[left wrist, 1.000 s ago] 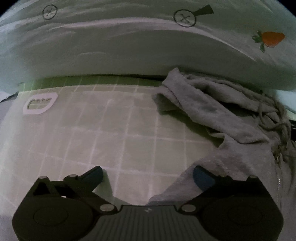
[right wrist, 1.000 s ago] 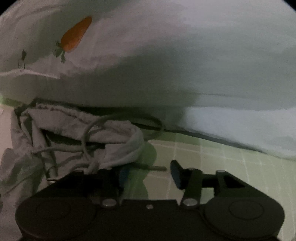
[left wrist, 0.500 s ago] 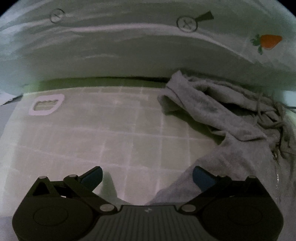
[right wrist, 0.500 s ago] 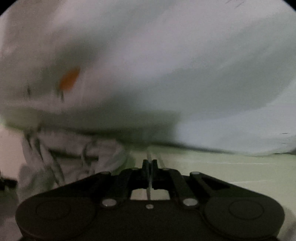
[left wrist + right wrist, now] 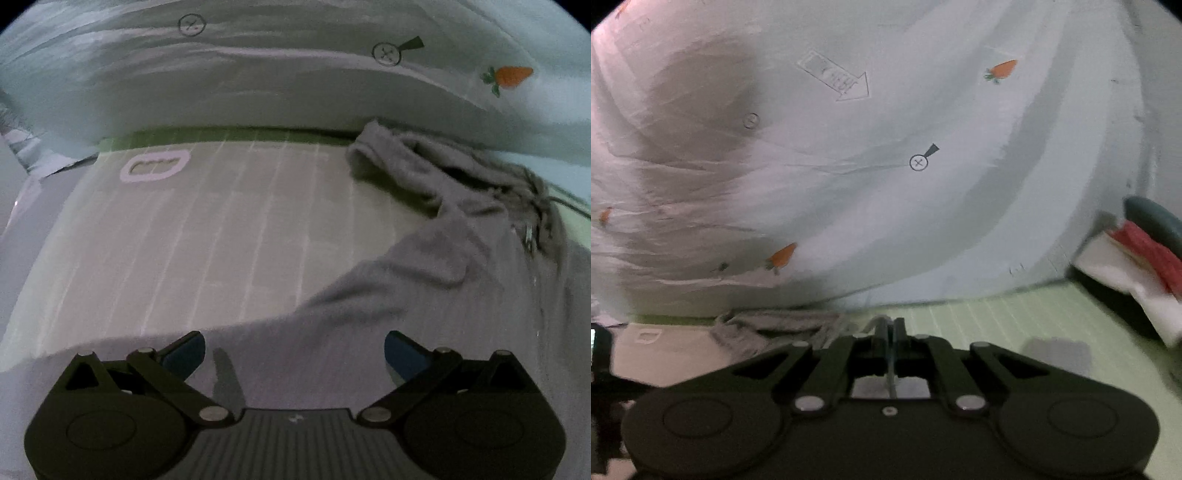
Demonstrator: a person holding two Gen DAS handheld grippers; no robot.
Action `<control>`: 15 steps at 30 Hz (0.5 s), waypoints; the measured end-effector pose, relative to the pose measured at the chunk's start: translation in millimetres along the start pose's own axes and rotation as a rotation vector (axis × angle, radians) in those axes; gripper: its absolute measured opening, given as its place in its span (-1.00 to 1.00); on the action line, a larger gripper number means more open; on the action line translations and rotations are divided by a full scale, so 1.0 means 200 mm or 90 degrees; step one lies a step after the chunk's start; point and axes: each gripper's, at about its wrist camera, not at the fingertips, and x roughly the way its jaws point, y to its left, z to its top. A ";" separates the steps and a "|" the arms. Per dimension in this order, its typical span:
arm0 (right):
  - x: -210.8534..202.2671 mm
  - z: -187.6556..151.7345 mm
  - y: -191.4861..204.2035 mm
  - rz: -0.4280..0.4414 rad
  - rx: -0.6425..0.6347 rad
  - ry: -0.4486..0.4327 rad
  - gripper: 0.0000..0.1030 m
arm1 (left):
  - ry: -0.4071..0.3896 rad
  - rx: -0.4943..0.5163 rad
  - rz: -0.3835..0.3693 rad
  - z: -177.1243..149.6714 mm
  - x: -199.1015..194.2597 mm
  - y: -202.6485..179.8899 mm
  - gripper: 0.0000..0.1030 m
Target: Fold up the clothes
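Observation:
A grey zip hoodie (image 5: 436, 258) lies crumpled on the gridded green mat (image 5: 229, 229), its hood and drawstrings bunched at the far right. My left gripper (image 5: 294, 350) is open, with its blue pads low over the hoodie's near hem. In the right wrist view the hoodie (image 5: 775, 325) lies bunched at the left. My right gripper (image 5: 890, 326) is shut on a grey drawstring (image 5: 891, 373) that runs down between the fingers.
A white quilt with carrot prints (image 5: 295, 85) rises behind the mat and fills most of the right wrist view (image 5: 886, 166). A pink-outlined mark (image 5: 155, 167) is printed on the mat. White and red folded cloth (image 5: 1137, 266) sits at the right.
My right gripper closed on the drawstring and rose, swinging its view up the quilt. My left gripper moved forward and over the hoodie's hem, still open.

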 end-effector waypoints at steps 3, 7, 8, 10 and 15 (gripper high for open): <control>-0.04 -0.15 0.04 -0.006 0.004 0.067 -0.95 | 0.013 0.002 0.013 -0.04 0.01 0.02 0.97; 0.11 -0.31 0.07 -0.021 0.015 0.172 -0.84 | 0.032 0.009 0.039 -0.08 0.03 0.04 0.97; 0.15 -0.34 0.08 -0.021 0.021 0.191 -0.77 | 0.034 0.012 0.040 -0.09 0.03 0.04 0.98; 0.21 -0.33 0.13 -0.018 0.007 0.184 0.05 | 0.036 0.013 0.041 -0.09 0.05 0.07 0.99; 0.44 -0.21 0.24 0.013 -0.053 0.126 0.34 | 0.042 -0.031 0.013 -0.08 0.09 0.14 1.00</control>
